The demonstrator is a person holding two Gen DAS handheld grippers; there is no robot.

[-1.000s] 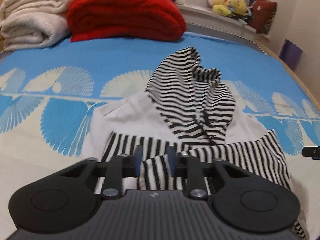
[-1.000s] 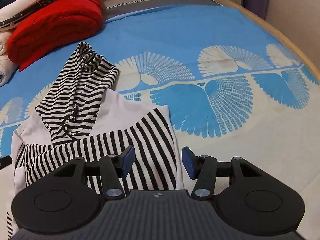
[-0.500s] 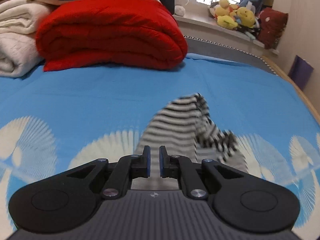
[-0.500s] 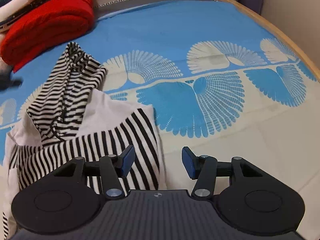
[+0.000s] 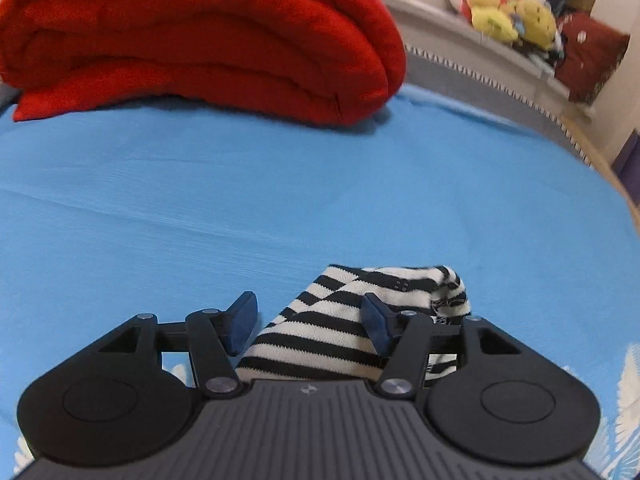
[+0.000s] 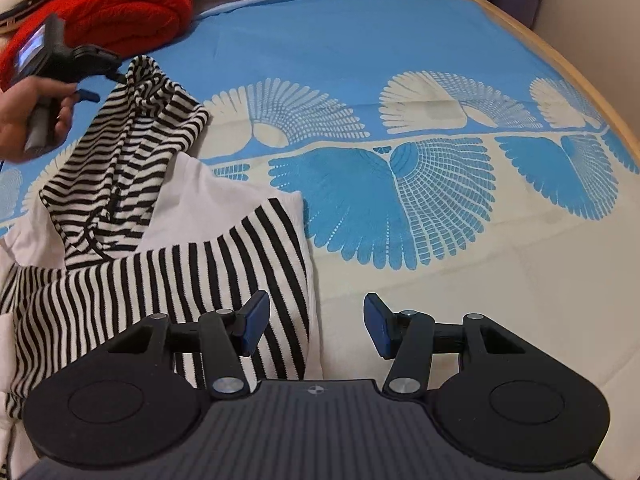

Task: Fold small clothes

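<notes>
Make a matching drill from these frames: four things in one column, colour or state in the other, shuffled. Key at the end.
Things
1. hood
2. blanket
3. left gripper
4. plush toys

Colour or state
A. red, folded
B. yellow, on the sill
C. black and white stripes
D. jaws open, hood tip between them

Pairs: 1-C, 2-A, 3-D, 4-B
</notes>
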